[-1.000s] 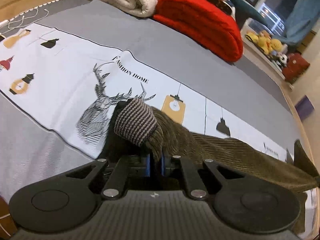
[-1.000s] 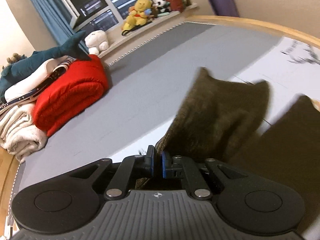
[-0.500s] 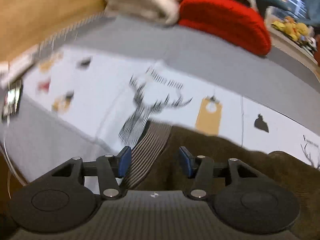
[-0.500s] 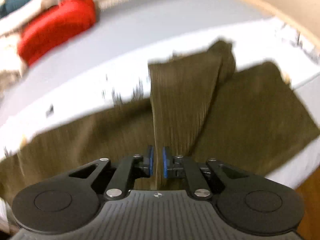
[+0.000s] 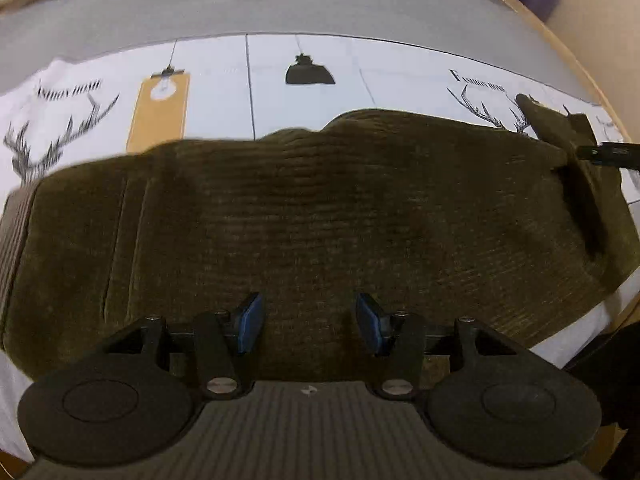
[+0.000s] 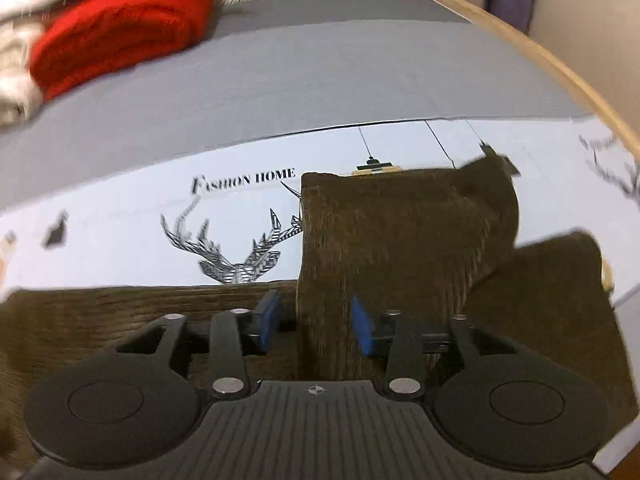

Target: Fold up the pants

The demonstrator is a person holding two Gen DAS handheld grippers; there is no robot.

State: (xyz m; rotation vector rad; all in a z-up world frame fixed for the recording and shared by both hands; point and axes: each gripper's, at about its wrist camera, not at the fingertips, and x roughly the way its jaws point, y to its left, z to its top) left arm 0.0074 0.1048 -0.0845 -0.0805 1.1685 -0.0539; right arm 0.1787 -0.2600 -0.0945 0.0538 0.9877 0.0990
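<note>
The left gripper (image 5: 308,322) is pointing steeply down over the pants (image 5: 320,216), with its blue pads (image 5: 250,322) standing apart. Nothing is sitting between the jaws; the fabric is lying flat beneath them, and whether the fingertips are touching it cannot be told. The jaws have just been opening.

The pants, of dark olive corduroy, are lying stretched across the white printed sheet (image 5: 224,76), which is covering the near part of the grey bed (image 5: 280,4). At the far left of the left wrist view, the striped waistband (image 5: 14,232) is lying at the garment's end. At the far right, a raised fold of the leg is standing up, with a dark part of the other gripper showing just beside it.

In the right wrist view, the red blanket (image 6: 120,32) is resting at the far left of the bed, well apart from the pants. A deer print (image 6: 236,248) and the lettering "FASHION HOME" are showing on the sheet, just beyond the garment's edge.

The right gripper (image 6: 312,326) is also pointing downward, jaws parted. A raised fold of the pant leg (image 6: 400,232) is standing between the pads (image 6: 268,322); it lies against the right pad, with a gap at the left one, so it is not being clamped. These jaws have just been opening.
</note>
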